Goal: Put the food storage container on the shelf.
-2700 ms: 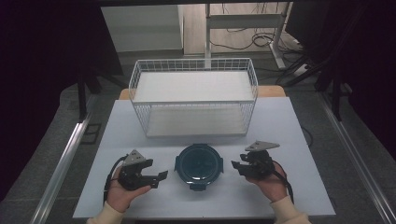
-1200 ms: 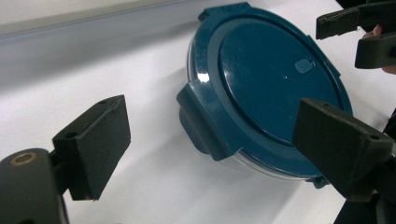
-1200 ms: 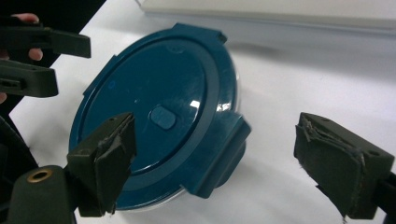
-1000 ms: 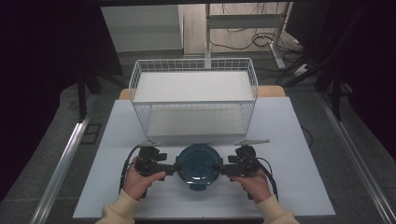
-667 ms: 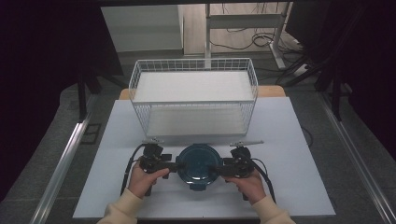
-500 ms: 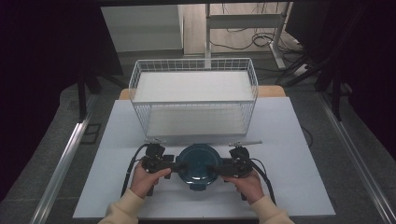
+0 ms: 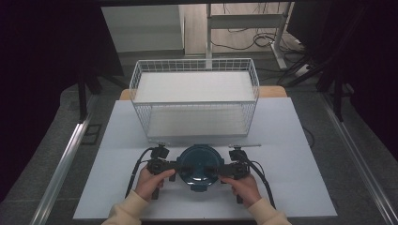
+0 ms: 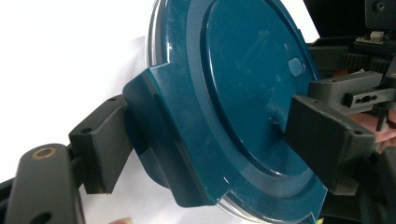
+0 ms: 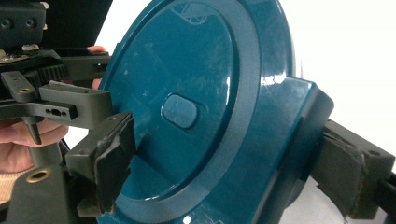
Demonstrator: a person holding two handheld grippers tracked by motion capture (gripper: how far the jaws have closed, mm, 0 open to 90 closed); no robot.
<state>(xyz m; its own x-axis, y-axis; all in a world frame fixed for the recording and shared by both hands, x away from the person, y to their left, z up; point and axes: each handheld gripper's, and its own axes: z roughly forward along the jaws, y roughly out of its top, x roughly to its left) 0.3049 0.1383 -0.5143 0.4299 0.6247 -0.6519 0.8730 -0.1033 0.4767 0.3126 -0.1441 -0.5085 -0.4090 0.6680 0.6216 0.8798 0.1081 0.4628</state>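
A round dark teal container (image 7: 199,167) with a clip-on lid sits on the white table near its front edge. My left gripper (image 7: 174,166) holds its left side and my right gripper (image 7: 224,168) its right side. In the left gripper view the lid (image 8: 243,93) stands between the jaws: one finger (image 8: 105,144) presses the side clip (image 8: 159,140), the other rests on the lid's top, so the left gripper (image 8: 215,140) is shut on it. In the right gripper view the right gripper (image 9: 231,165) clamps the opposite clip (image 9: 299,126) the same way.
A white wire basket (image 7: 195,101) stands just behind the container, its front wall close to both grippers. The white table top (image 7: 300,154) spreads bare on both sides. Cables trail from each gripper toward the person's hands (image 7: 149,183).
Both grippers moved inward from the table's sides to the container and closed on its left and right clips. The container has stayed in place.
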